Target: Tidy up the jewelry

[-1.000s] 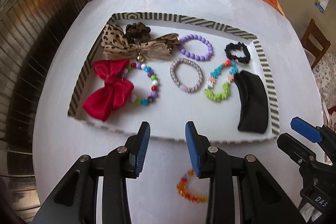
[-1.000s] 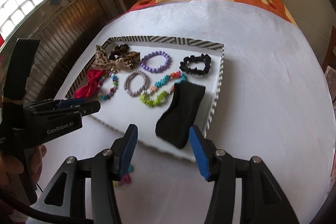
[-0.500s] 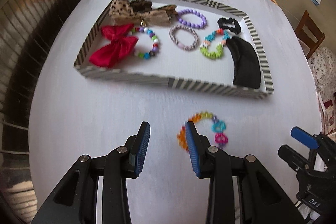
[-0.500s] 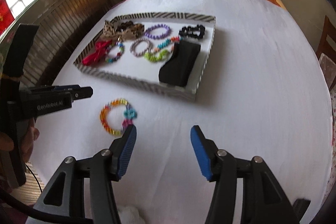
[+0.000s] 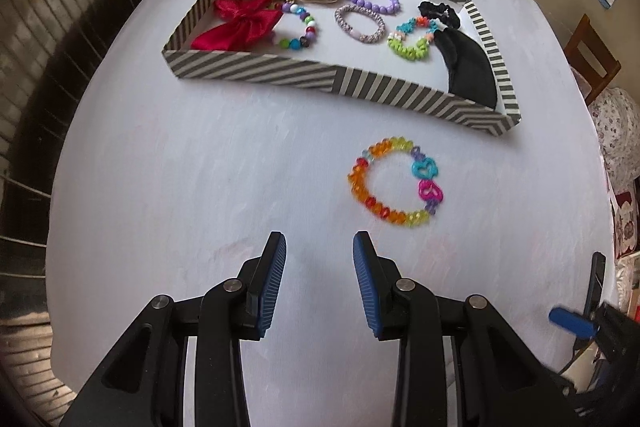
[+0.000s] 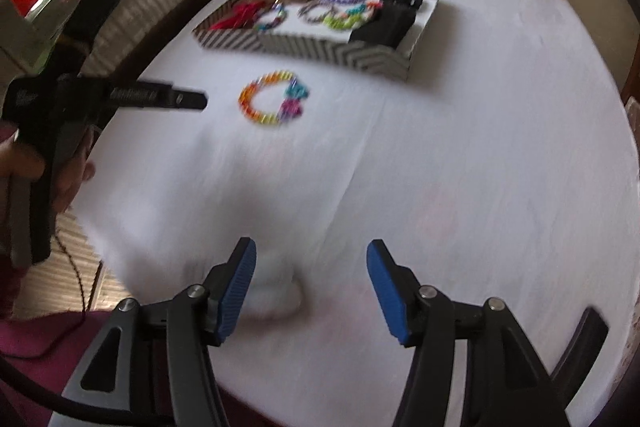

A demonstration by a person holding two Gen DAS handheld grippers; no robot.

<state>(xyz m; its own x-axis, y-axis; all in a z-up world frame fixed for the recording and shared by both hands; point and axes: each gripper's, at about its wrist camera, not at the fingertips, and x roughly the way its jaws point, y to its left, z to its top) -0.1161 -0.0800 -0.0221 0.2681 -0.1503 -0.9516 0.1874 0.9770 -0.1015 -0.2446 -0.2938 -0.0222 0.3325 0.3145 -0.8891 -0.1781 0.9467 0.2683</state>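
White table (image 5: 168, 187) carried one stray rainbow bracelet (image 5: 396, 183) at mid-frame below the striped tray (image 5: 256, 71); both jaws stood empty, right gripper (image 6: 311, 287) opening, left gripper (image 5: 319, 283) narrow, pickup seemingly next.

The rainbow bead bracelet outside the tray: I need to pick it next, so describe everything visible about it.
The rainbow bead bracelet is a closed loop of translucent orange, red and yellow plastic-looking beads, with a turquoise and a pink heart-shaped charm on one side. It lies flat on the white tablecloth, just in front of the striped tray, touching neither the tray nor any gripper.
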